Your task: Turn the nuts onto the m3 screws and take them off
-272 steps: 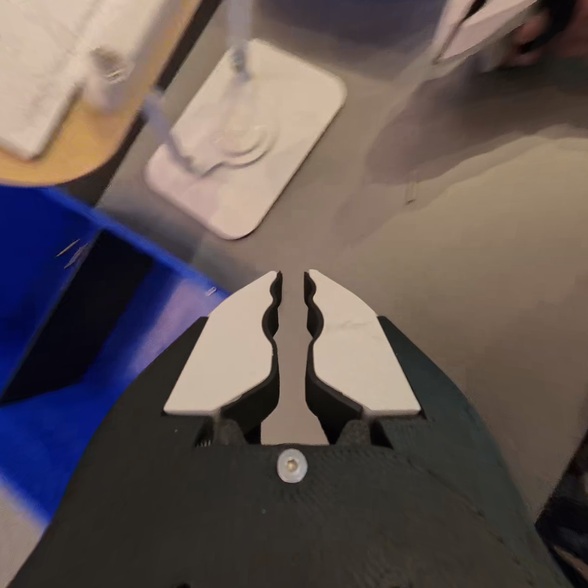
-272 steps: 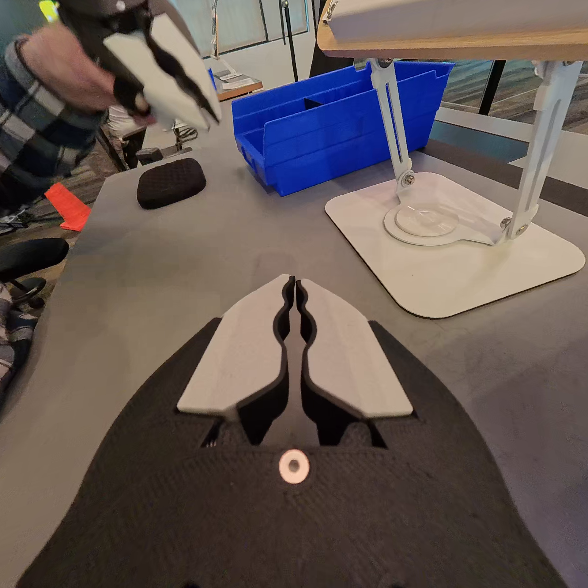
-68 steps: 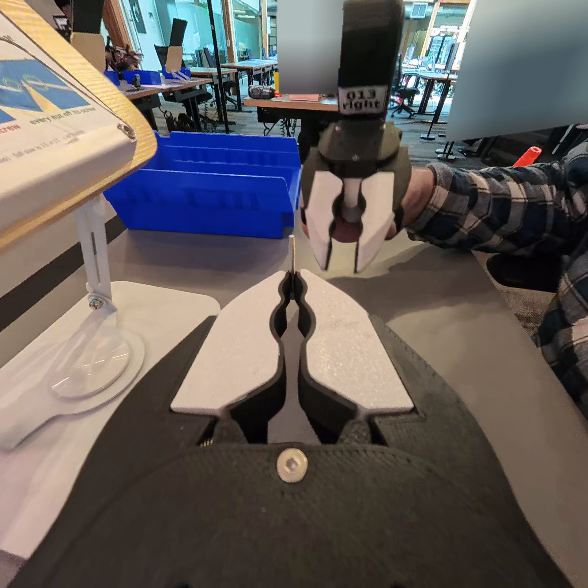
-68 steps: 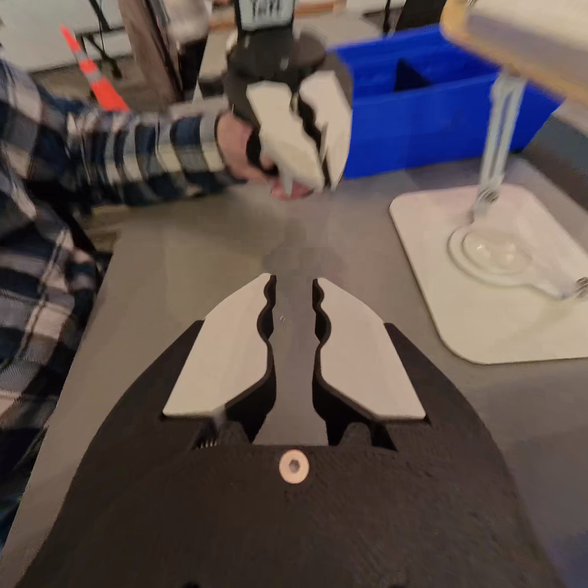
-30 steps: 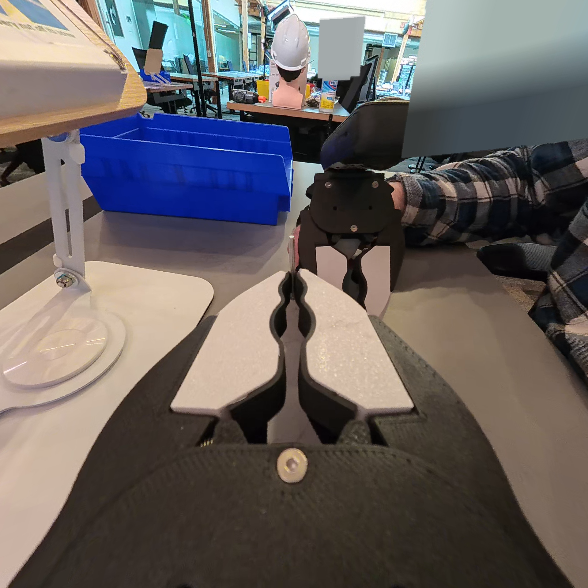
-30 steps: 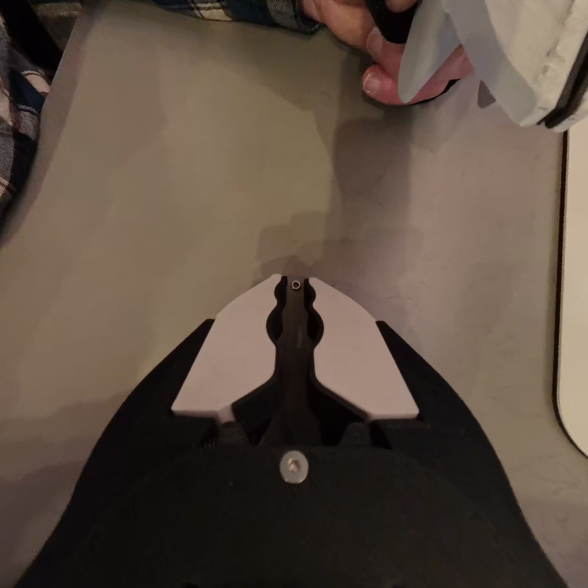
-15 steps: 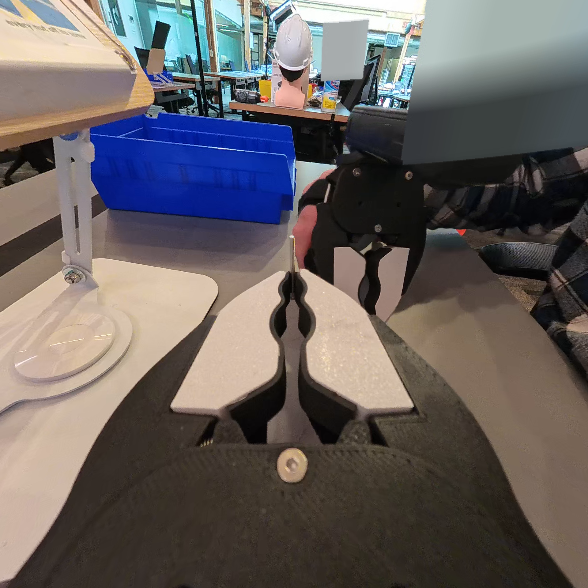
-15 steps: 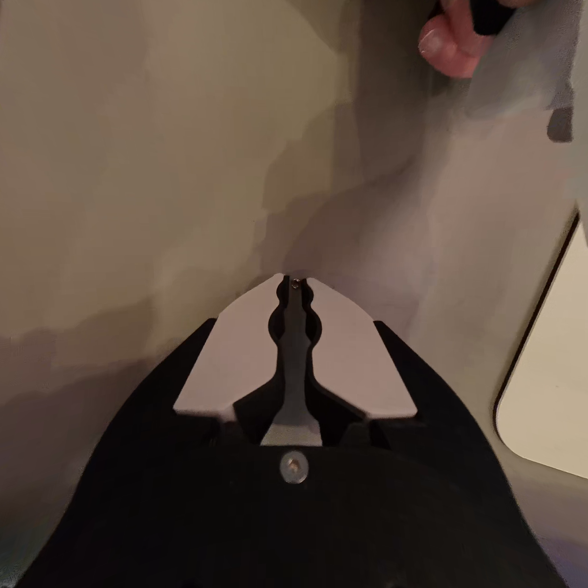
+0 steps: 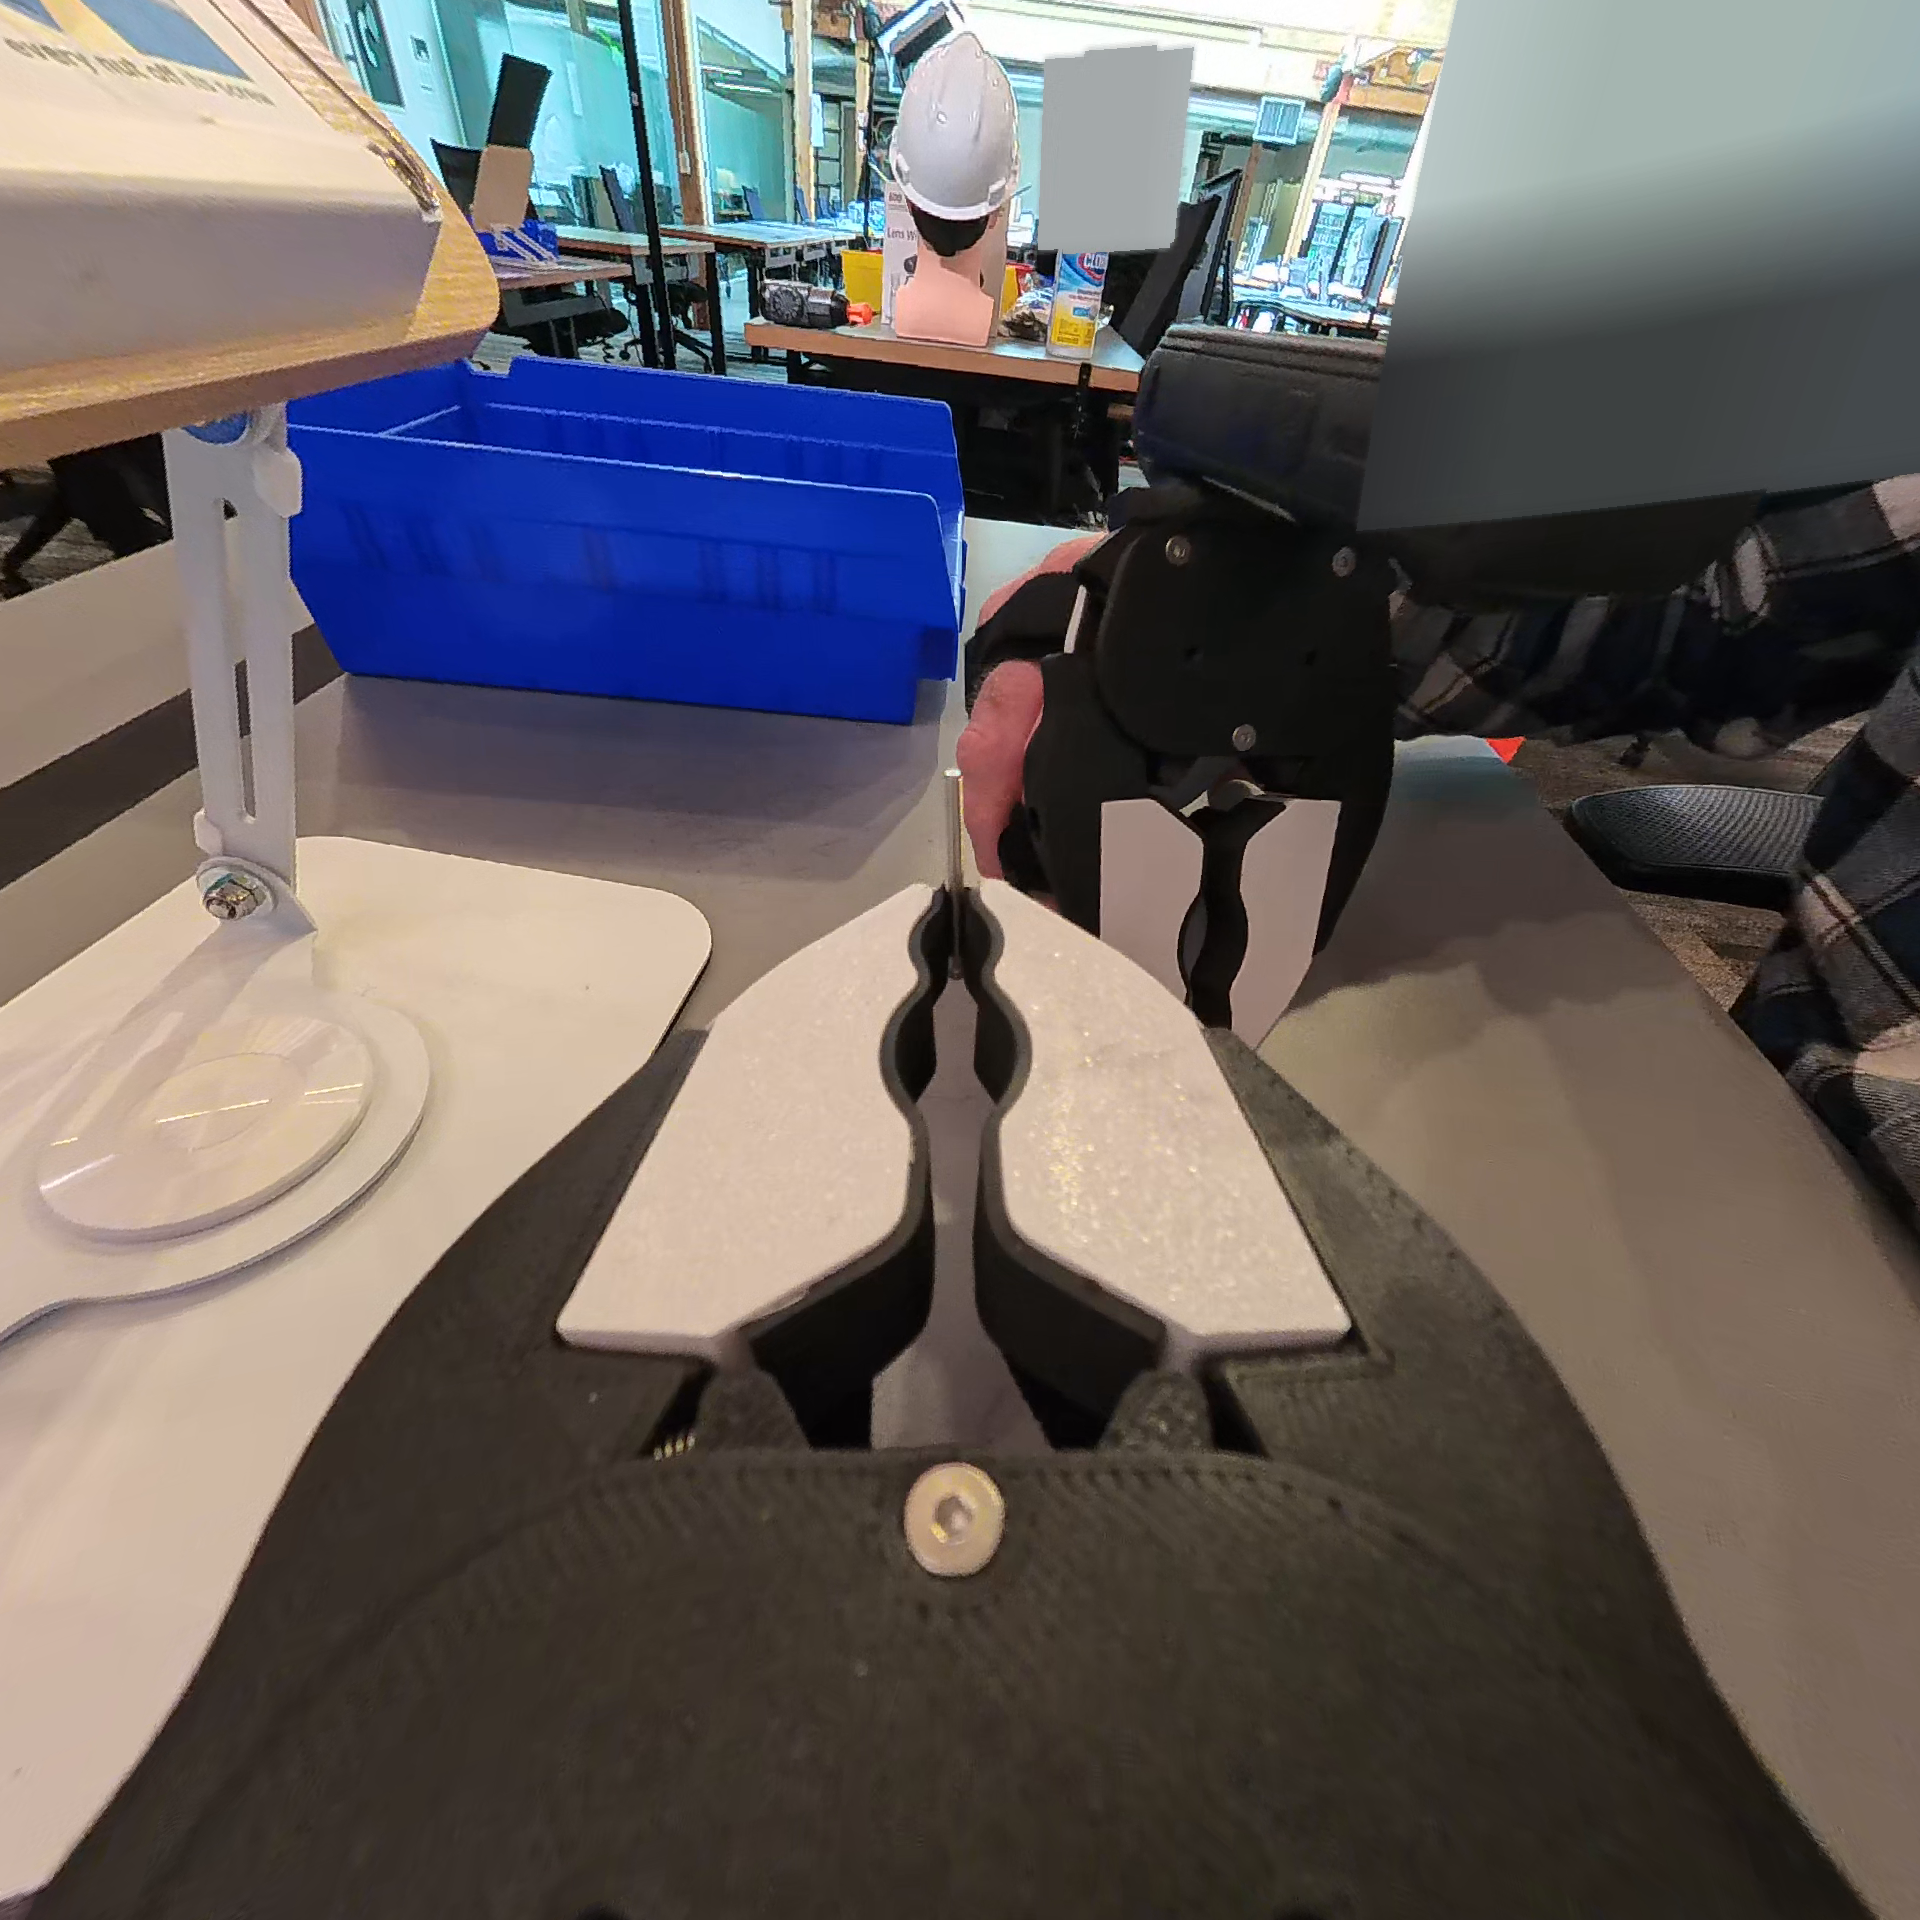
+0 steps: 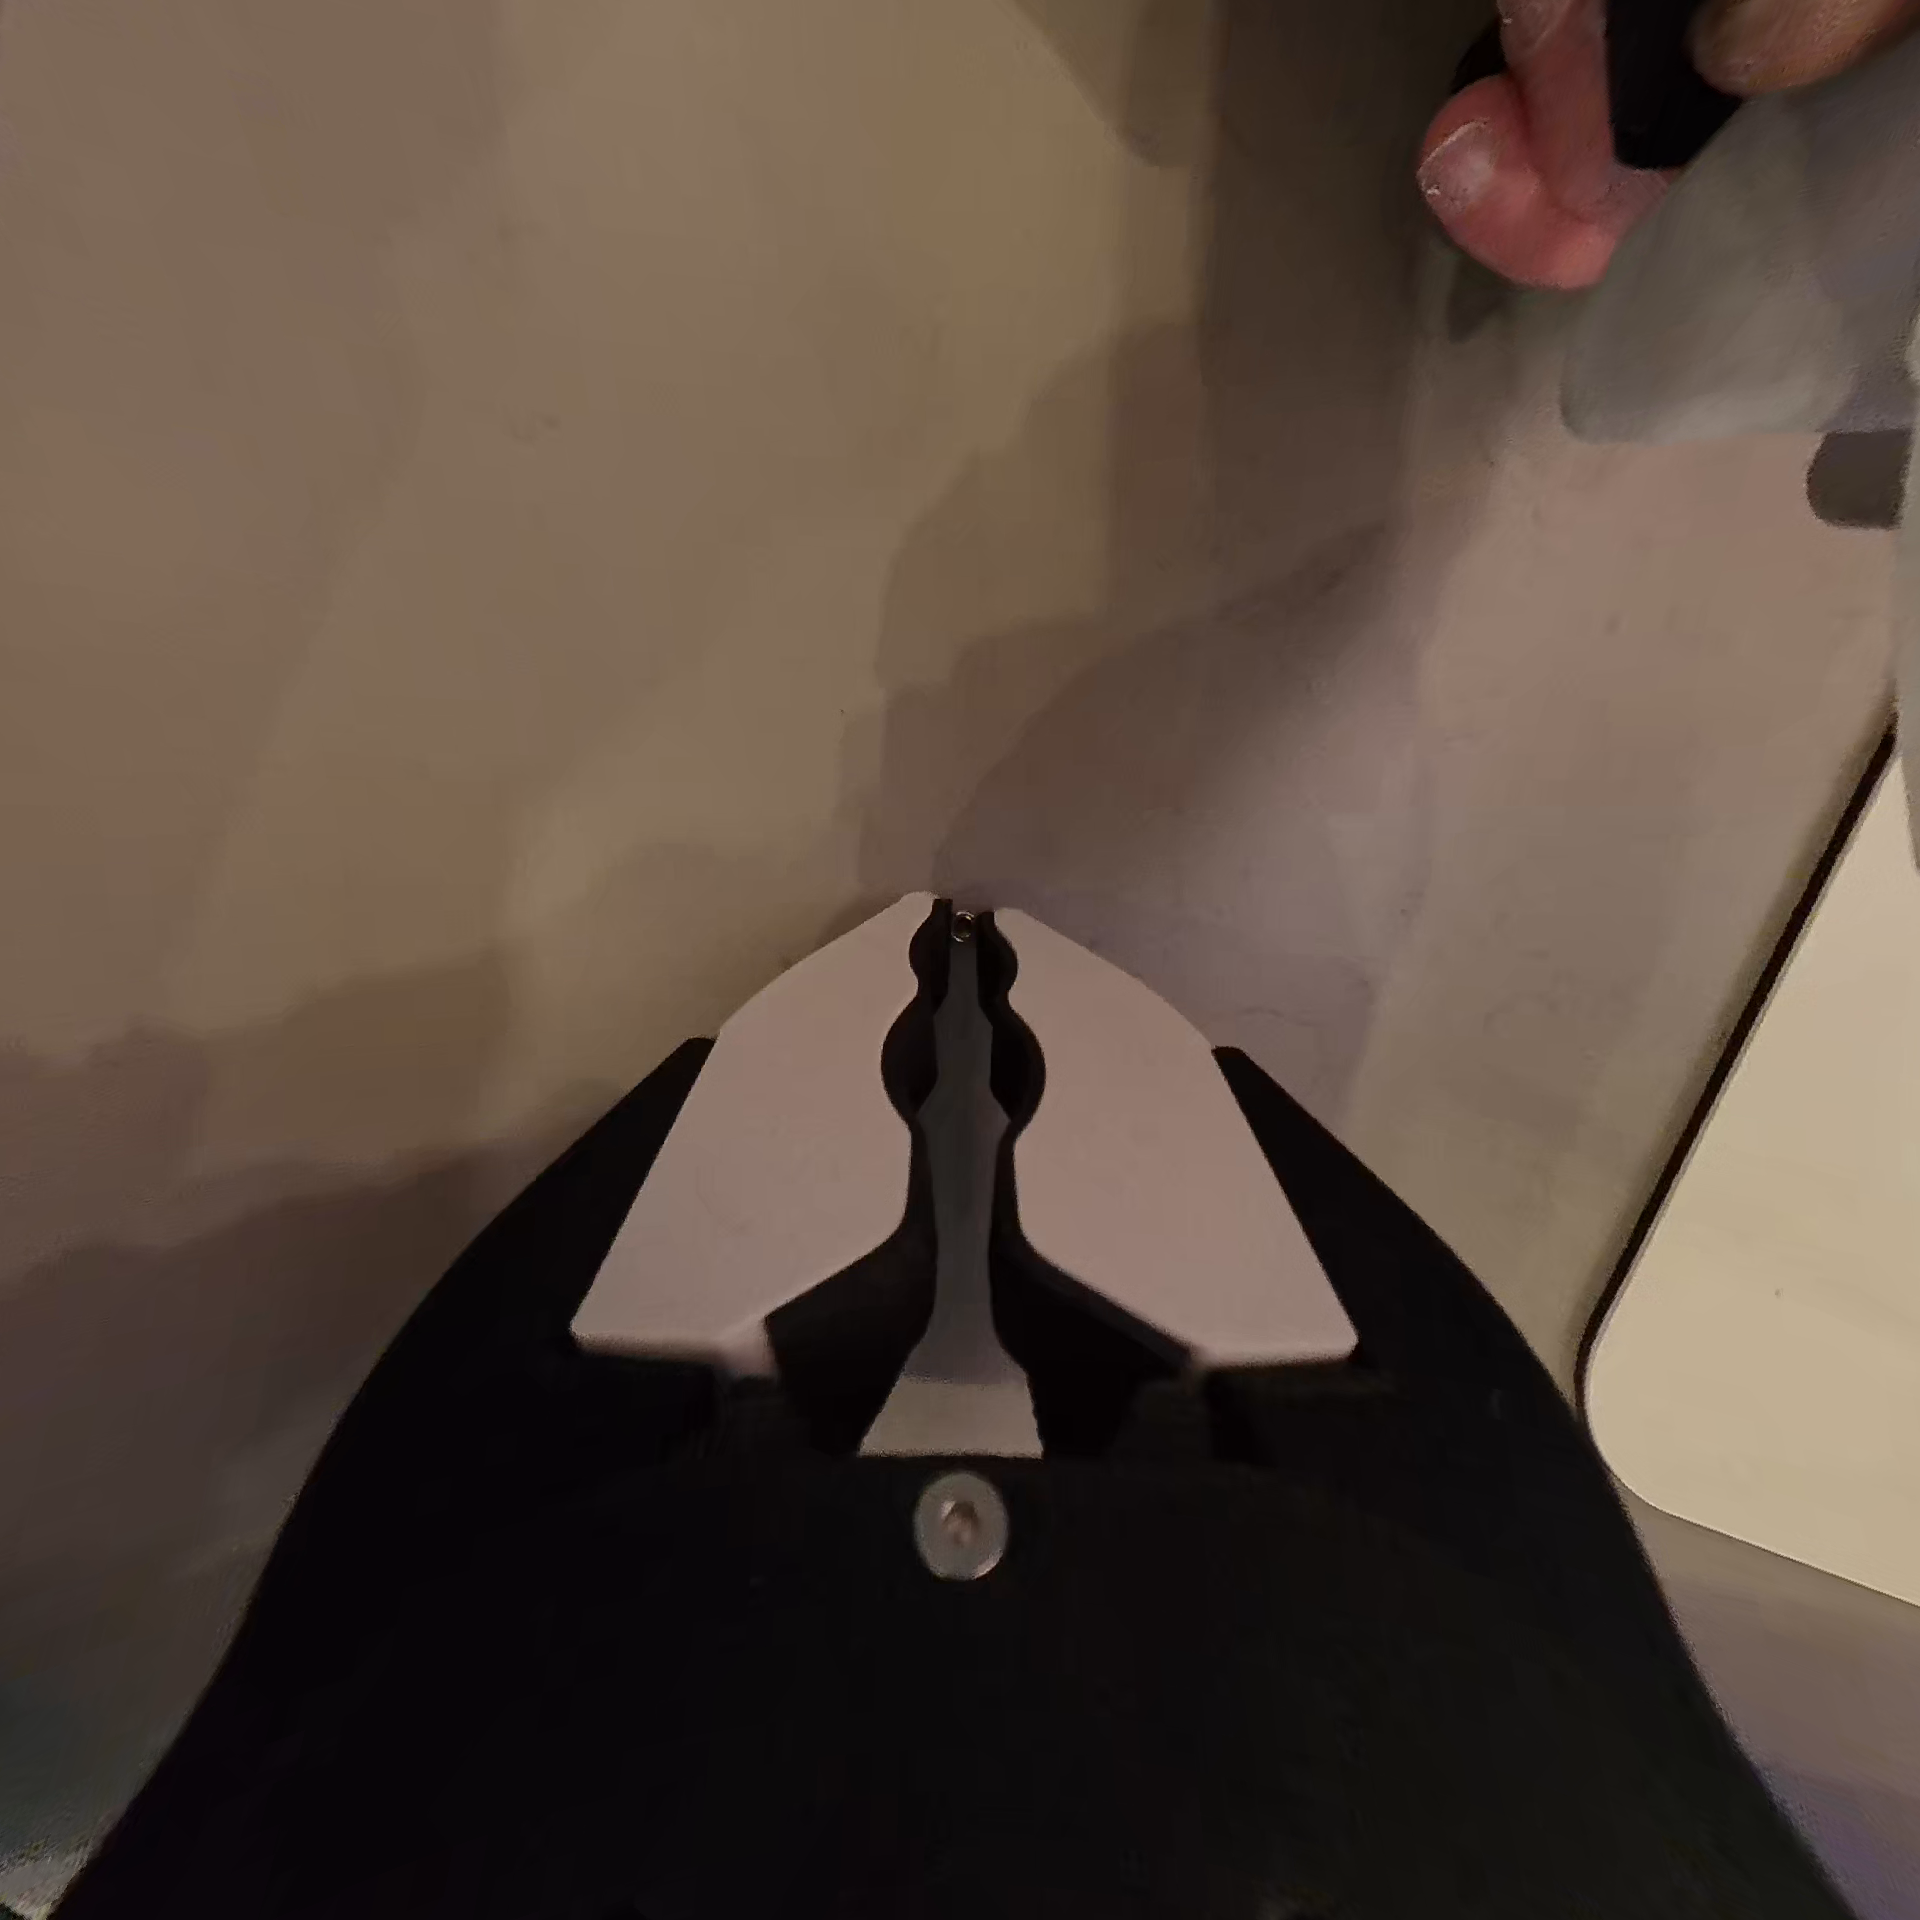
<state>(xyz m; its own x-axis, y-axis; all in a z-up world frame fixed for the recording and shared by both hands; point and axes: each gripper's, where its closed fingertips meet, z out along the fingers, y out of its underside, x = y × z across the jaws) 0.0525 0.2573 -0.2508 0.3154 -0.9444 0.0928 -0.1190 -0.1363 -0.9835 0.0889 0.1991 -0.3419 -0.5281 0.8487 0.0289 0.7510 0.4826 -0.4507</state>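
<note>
Between right claw [image 10: 964, 920] tips: one tiny silver metal nut [image 10: 963, 928], jaws narrower than a second ago, pinching it; left claw [image 9: 954, 906] unchanged, clamped on one thin upright steel pin [image 9: 952, 831], one blue plastic bin [image 9: 623, 561] behind

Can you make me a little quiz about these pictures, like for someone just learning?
1. True or false: the left claw is shut on a thin metal pin that sticks out past its tips.
2. What colour is the bin behind it? A red, B blue, C green.
3. Fill in: a small metal ring sits between the tips of the ___ claw.
Key: 1 true; 2 B; 3 right.
</note>
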